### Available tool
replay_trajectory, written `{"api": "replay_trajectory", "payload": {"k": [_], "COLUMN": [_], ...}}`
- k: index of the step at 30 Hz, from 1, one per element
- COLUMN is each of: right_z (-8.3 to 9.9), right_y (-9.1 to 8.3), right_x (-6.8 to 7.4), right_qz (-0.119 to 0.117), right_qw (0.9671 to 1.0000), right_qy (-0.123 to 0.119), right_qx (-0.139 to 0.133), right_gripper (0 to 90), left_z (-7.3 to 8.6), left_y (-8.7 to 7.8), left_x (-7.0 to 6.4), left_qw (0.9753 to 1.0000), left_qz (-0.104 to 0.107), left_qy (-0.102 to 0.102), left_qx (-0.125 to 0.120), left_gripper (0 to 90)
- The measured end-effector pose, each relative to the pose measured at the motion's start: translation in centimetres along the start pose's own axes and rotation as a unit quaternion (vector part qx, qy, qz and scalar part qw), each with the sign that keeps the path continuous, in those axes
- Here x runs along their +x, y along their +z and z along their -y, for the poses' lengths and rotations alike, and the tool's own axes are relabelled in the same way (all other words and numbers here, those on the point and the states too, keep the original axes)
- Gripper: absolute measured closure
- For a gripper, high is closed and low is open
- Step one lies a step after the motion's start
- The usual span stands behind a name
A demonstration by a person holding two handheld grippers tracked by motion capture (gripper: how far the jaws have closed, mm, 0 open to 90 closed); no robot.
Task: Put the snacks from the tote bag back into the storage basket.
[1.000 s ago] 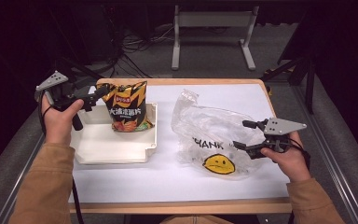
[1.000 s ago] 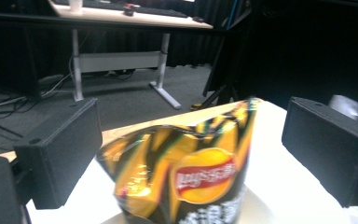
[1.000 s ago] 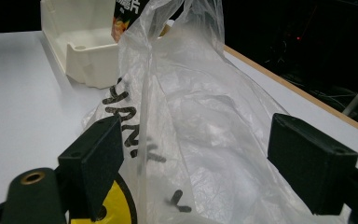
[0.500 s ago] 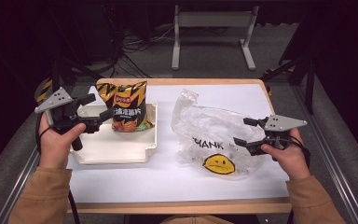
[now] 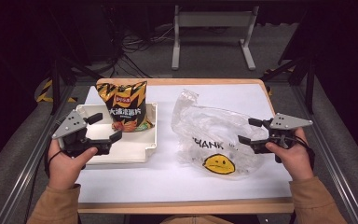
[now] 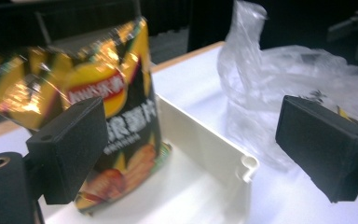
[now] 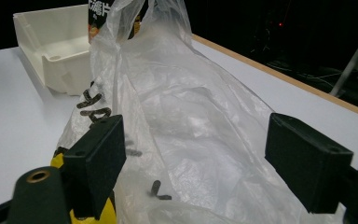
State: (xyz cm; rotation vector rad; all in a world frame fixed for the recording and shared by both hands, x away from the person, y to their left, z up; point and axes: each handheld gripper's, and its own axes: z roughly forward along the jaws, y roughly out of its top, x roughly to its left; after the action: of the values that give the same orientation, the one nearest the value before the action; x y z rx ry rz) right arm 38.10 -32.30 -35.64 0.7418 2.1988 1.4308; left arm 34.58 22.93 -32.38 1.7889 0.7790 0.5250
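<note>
Left gripper (image 5: 103,127) has pulled back off the chip bag (image 5: 124,106) since a second ago: it was up against the bag's left edge, now it sits lower and nearer the person, over the front-left part of the white tray (image 5: 150,144), jaws spread wide, nothing between them. In the left gripper view the gripper (image 6: 209,149) looks straight at the bag (image 6: 107,93), which fills the gap behind the left jaw, with the tray wall (image 6: 205,144) running across below; no contact visible. Bag stands upright, leaning slightly, at the far end of the tray, black and yellow print with a red logo facing the person. Right gripper (image 5: 251,131) has barely shifted; it hovers at the right edge of the clear plastic bag (image 5: 209,130), jaws open, tips over or against the film, can't tell which from above. Right gripper view has the gripper (image 7: 214,168) straddling the plastic bag (image 7: 191,126), crumpled film rising between both jaws, not pinched. Plastic bag lies on the white table (image 5: 168,177), right of the tray, just beside it, with black lettering and a yellow smiley (image 5: 220,164) near its front edge. Tray (image 7: 51,51) and the chip bag sit beyond the plastic in that view.
</note>
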Motion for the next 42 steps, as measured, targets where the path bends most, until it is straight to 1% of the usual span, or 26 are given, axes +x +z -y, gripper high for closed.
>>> {"api": "replay_trajectory", "payload": {"k": [3, 5, 6, 7, 9, 10, 11, 14, 16, 17, 18, 19, 20, 21, 25, 27, 29, 30, 31, 32, 33, 34, 36, 38, 39, 42], "right_z": [0.0, 0.2, 0.3, 0.3, 0.4, 0.6, 0.6, 0.8, 1.0, 1.3, 1.4, 1.5, 1.5, 1.7, 2.1, 2.3, 2.4, 2.4, 2.5, 2.6, 2.6, 2.6, 2.7, 2.8, 2.9, 3.0], "right_y": [-0.2, -0.3, -0.3, -0.3, -0.4, -0.4, -0.4, -0.5, -0.5, -0.4, -0.4, -0.4, -0.4, -0.4, -0.4, -0.4, -0.5, -0.4, -0.4, -0.4, -0.4, -0.4, -0.4, -0.4, -0.5, -0.8], "right_x": [-0.1, -0.3, -0.3, -0.3, -0.4, -0.4, -0.4, -0.5, -0.6, -0.7, -0.8, -0.8, -0.8, -0.9, -1.2, -1.3, -1.3, -1.3, -1.3, -1.3, -1.3, -1.3, -1.3, -1.3, -1.3, -1.3], "right_qz": [0.004, 0.008, 0.009, 0.009, 0.009, 0.010, 0.010, 0.010, 0.012, 0.013, 0.014, 0.016, 0.016, 0.017, 0.029, 0.027, 0.027, 0.027, 0.027, 0.028, 0.028, 0.029, 0.029, 0.030, 0.030, 0.033], "right_qw": [1.0000, 1.0000, 0.9999, 0.9999, 0.9999, 0.9999, 0.9999, 0.9998, 0.9998, 0.9996, 0.9995, 0.9995, 0.9995, 0.9994, 0.9985, 0.9984, 0.9984, 0.9984, 0.9983, 0.9984, 0.9984, 0.9984, 0.9985, 0.9987, 0.9987, 0.9988], "right_qy": [0.002, 0.004, 0.006, 0.006, 0.007, 0.008, 0.009, 0.011, 0.015, 0.022, 0.024, 0.024, 0.024, 0.027, 0.041, 0.048, 0.047, 0.047, 0.048, 0.046, 0.046, 0.046, 0.044, 0.041, 0.040, 0.036], "right_qx": [0.002, 0.004, 0.004, 0.004, 0.007, 0.008, 0.009, 0.010, 0.011, 0.012, 0.014, 0.014, 0.014, 0.016, 0.020, 0.016, 0.016, 0.016, 0.016, 0.017, 0.017, 0.016, 0.013, 0.012, 0.010, 0.003], "right_gripper": [20.6, 20.6, 20.6, 20.6, 20.6, 20.6, 20.6, 20.5, 20.3, 19.6, 19.6, 19.6, 19.6, 19.7, 20.5, 20.4, 20.4, 20.4, 20.4, 20.4, 20.4, 20.4, 20.3, 20.3, 20.3, 20.1], "left_z": [0.4, 0.8, 1.2, 1.2, 1.6, 2.0, 2.0, 3.0, 3.5, 3.9, 4.1, 5.0, 5.0, 5.4, 7.3, 8.1, 8.5, 8.7, 8.8, 8.8, 8.8, 8.9, 8.9, 9.0, 9.0, 9.0], "left_y": [0.1, 0.1, 0.1, 0.1, 0.3, 0.5, 0.5, 1.0, 1.2, 1.2, 1.2, 1.5, 1.5, 1.6, 2.5, 2.9, 3.2, 3.2, 3.2, 3.1, 3.1, 3.0, 2.9, 2.9, 2.9, 2.9], "left_x": [-0.3, -0.5, -0.8, -0.8, -1.0, -1.0, -1.0, -1.0, -1.1, -1.2, -1.2, -1.1, -1.1, -1.0, -0.8, -0.5, -0.3, -0.2, -0.2, -0.1, -0.1, 0.0, 0.1, 0.1, 0.1, 0.0], "left_qw": [1.0000, 0.9999, 0.9994, 0.9994, 0.9992, 0.9992, 0.9992, 0.9992, 0.9990, 0.9989, 0.9990, 0.9987, 0.9987, 0.9986, 0.9991, 0.9990, 0.9990, 0.9993, 0.9994, 0.9992, 0.9992, 0.9989, 0.9990, 0.9989, 0.9991, 0.9994], "left_qz": [0.002, 0.008, 0.022, 0.022, 0.027, 0.028, 0.028, 0.036, 0.039, 0.042, 0.043, 0.051, 0.051, 0.051, 0.037, 0.032, 0.030, 0.027, 0.030, 0.037, 0.037, 0.042, 0.035, 0.030, 0.026, 0.021], "left_qy": [0.006, 0.010, 0.015, 0.015, 0.024, 0.025, 0.025, 0.015, 0.016, 0.019, 0.014, -0.003, -0.003, -0.008, -0.023, -0.029, -0.033, -0.026, -0.018, -0.013, -0.013, -0.020, -0.028, -0.034, -0.033, -0.027], "left_qx": [0.001, -0.007, -0.023, -0.023, -0.017, -0.014, -0.014, -0.013, -0.011, -0.006, -0.005, -0.001, -0.001, -0.002, 0.001, 0.007, 0.005, 0.005, 0.007, 0.003, 0.003, -0.002, -0.008, -0.008, -0.011, -0.009], "left_gripper": [9.9, 9.7, 9.7, 9.7, 9.8, 9.7, 9.8, 9.8, 9.8, 10.0, 10.0, 10.0, 10.0, 10.0, 9.5, 9.1, 8.6, 7.6, 4.7, 2.9, 2.9, 2.9, 2.8, 2.8, 2.6, 2.2]}}
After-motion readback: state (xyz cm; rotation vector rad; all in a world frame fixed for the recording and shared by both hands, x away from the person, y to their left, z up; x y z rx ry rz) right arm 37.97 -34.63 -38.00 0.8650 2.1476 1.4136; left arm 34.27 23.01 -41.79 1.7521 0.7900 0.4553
